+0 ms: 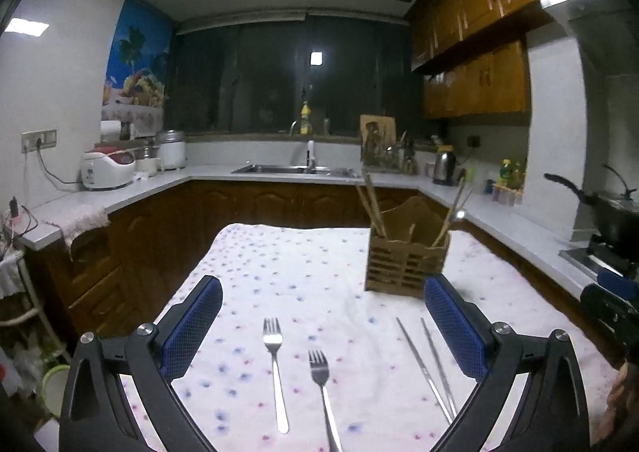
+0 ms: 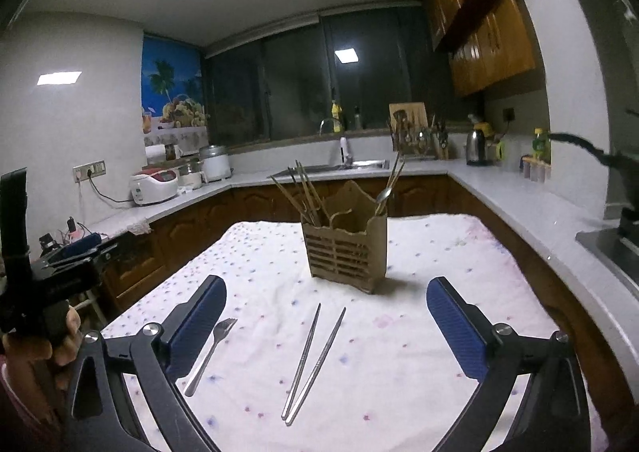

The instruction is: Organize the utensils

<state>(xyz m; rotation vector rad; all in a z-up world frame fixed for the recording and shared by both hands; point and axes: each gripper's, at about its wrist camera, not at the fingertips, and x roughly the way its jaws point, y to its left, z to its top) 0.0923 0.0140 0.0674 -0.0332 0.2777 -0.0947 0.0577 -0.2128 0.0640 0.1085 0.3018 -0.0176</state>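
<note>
Two metal forks lie on the dotted tablecloth in the left wrist view, one to the left (image 1: 274,364) and one to the right (image 1: 322,392). A pair of metal chopsticks (image 1: 429,366) lies right of them. A wooden slatted utensil holder (image 1: 405,260) stands further back with chopsticks and a spoon in it. My left gripper (image 1: 323,316) is open above the forks. In the right wrist view my right gripper (image 2: 325,318) is open above the chopsticks (image 2: 313,360), with one fork (image 2: 211,352) by its left finger and the holder (image 2: 345,248) beyond.
The table (image 2: 459,252) has a white dotted cloth. Kitchen counters run around it with a sink (image 1: 295,169), a rice cooker (image 1: 108,168), a kettle (image 2: 477,146) and a pan on the stove (image 1: 611,212). The left gripper's body (image 2: 60,264) shows at the right view's left edge.
</note>
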